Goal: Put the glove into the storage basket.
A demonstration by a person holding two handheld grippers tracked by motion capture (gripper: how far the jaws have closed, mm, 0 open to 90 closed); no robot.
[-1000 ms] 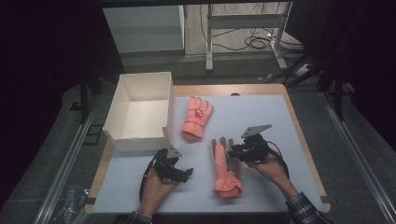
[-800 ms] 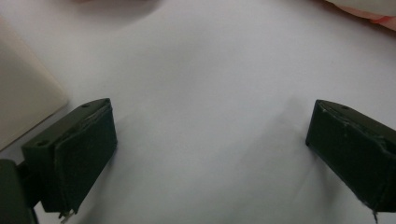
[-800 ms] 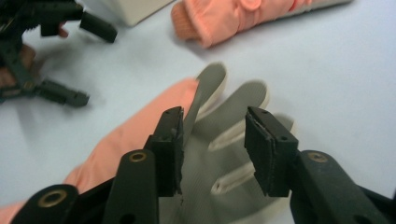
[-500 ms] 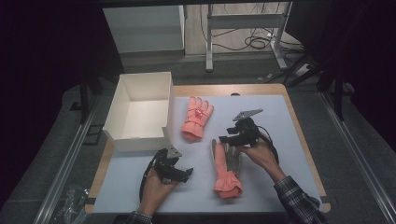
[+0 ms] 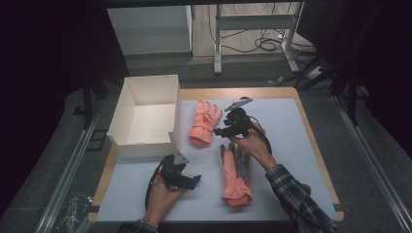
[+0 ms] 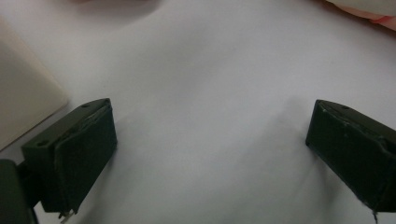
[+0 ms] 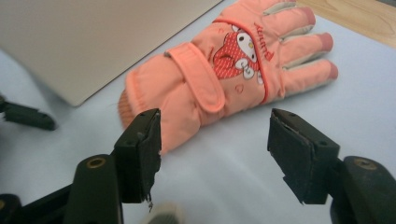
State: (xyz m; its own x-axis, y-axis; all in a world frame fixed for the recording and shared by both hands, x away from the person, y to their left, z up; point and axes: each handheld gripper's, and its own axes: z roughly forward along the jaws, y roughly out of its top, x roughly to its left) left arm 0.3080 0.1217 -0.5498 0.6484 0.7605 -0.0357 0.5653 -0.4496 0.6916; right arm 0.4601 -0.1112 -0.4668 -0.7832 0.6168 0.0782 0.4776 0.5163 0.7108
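Two gloves lying on table (image 5: 311, 145); right gripper (image 7: 212, 154), fingers just opening, empty, nearing far glove (image 7: 224, 79); centre over cuff. Left gripper (image 6: 210, 154) resting open.

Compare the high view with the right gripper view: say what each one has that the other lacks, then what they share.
High view alone: the second orange glove lying palm up nearer the person, the inside of the open white cardboard box, the wooden table edge along its sides, and the left hand-held gripper with open jaws.

Right gripper view alone: the cartoon print, lettering and wrist strap on the orange padded glove, and the right hand-held gripper with open jaws, nothing between them.

Both: that printed glove beside the box on the pale mat.
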